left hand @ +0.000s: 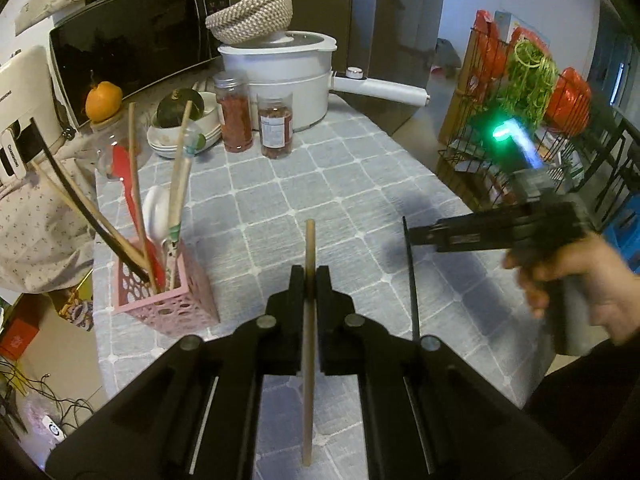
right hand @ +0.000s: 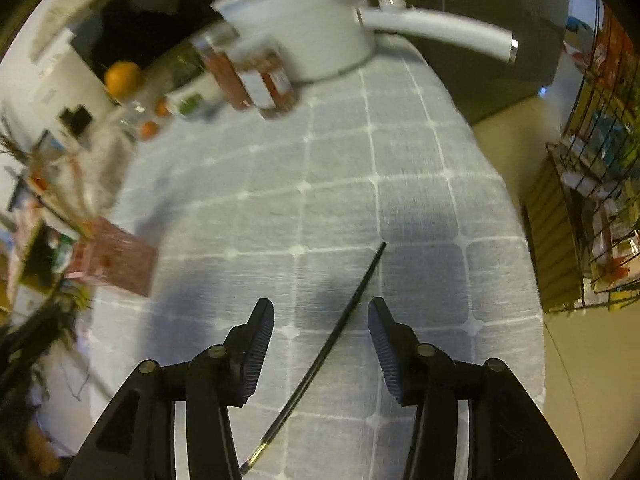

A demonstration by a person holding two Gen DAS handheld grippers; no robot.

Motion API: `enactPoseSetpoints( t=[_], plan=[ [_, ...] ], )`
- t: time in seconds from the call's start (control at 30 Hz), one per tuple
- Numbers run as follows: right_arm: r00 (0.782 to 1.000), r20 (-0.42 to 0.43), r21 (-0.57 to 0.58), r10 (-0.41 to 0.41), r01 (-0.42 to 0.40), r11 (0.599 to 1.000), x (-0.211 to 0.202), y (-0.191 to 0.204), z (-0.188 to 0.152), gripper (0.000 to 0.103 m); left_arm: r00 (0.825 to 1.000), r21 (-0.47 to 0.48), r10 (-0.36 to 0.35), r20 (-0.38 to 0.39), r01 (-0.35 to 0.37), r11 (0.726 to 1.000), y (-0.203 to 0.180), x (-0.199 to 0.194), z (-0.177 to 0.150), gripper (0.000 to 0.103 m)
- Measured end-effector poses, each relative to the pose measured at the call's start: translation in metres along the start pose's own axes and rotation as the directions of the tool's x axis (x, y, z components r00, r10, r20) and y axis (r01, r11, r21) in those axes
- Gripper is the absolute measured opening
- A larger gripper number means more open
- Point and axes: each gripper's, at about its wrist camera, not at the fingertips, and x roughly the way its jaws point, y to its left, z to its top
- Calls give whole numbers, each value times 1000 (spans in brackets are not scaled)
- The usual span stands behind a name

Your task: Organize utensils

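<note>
Above the checked cloth, left fingers clamp a wooden chopstick; right fingers apart.

A home kitchen: microwave, electric pot, spice jars on a tablecloth.

left gripper clamped on wooden chopstick, pink holder left; black chopstick right

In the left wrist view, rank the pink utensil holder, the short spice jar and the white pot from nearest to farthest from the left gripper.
1. Pink utensil holder, just left of the left gripper.
2. Short spice jar, farther back, centre-left.
3. White pot, behind the jar, at the back.
</note>
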Motion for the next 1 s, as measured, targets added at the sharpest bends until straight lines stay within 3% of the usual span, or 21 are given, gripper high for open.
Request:
enactPoseSetpoints(
  t=[0.2, 0.37, 0.43, 0.53, 0.6, 0.63, 0.67, 0.8, 1.0],
  plan=[
    [993, -69, 24, -91, 92, 995, 40, 2, 8, 50, 1000, -19, -9, 3, 9, 1000, 8, -7, -5, 6],
    [974, -129, 4, -184, 186, 982, 66, 5, 8, 50, 1000, -32, -12, 12, 12, 999, 15, -15, -9, 6],
    [965, -114, -30, -237, 235, 971, 68, 10, 9, 49, 1000, -36, -13, 15, 14, 999, 17, -18, -11, 6],
    [964, -100, -29, -246, 244, 969, 68, 13, 8, 46, 1000, -41, -10, 20, 11, 999, 21, -22, -13, 6],
    [962, -81, -59, -259, 255, 965, 66, 18, 6, 37, 1000, -48, -9, 23, 11, 999, 23, -24, -14, 6],
    [966, -75, -74, -248, 242, 967, 66, 21, 5, 18, 1000, -52, -10, 25, 11, 999, 25, -25, -15, 6],
    [974, -80, -86, -214, 207, 974, 66, 23, 3, 14, 1000, -56, -9, 27, 10, 998, 26, -26, -16, 6],
    [980, -77, -122, -183, 173, 977, 62, 30, -6, 11, 999, -66, -10, 42, 13, 998, 28, -33, -20, 6],
    [997, -43, -107, -66, 61, 992, 37, 35, -13, 6, 998, -67, -9, 68, 14, 998, 28, -45, -23, 6]
  ],
)
